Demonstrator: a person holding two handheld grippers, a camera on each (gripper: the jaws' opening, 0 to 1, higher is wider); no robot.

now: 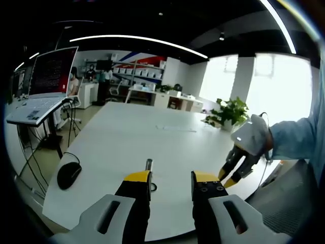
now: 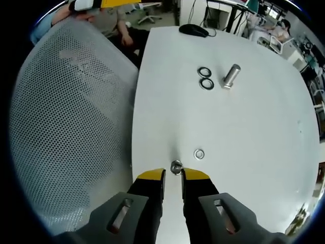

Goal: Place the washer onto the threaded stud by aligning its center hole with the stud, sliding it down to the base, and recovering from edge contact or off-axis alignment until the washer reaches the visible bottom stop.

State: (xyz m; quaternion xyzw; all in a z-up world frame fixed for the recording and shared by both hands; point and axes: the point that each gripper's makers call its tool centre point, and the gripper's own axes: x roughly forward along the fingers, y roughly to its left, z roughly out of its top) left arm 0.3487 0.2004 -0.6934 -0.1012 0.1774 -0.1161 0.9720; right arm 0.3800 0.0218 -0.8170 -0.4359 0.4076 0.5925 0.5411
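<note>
The threaded stud [image 1: 149,165] stands upright on the white table [image 1: 127,137], just beyond my left gripper [image 1: 171,178], which is open with nothing between its jaws. A dark ring [image 1: 153,187] lies at the stud's foot. In the right gripper view the stud [image 2: 231,75] is far ahead with two black rings [image 2: 206,77] beside it. My right gripper [image 2: 173,174] is shut on a small silver washer [image 2: 176,166] at its tips, near the table's edge. A second silver washer [image 2: 199,153] lies flat just beyond. The right gripper [image 1: 229,177], held by a gloved hand, enters the left gripper view from the right.
A black mouse [image 1: 68,174] lies at the table's left corner, and also appears as the mouse [image 2: 193,30] beyond the stud. A grey mesh chair back [image 2: 71,122] stands against the table's edge. A potted plant [image 1: 228,113] sits at the far right, a laptop [image 1: 45,84] on a stand to the left.
</note>
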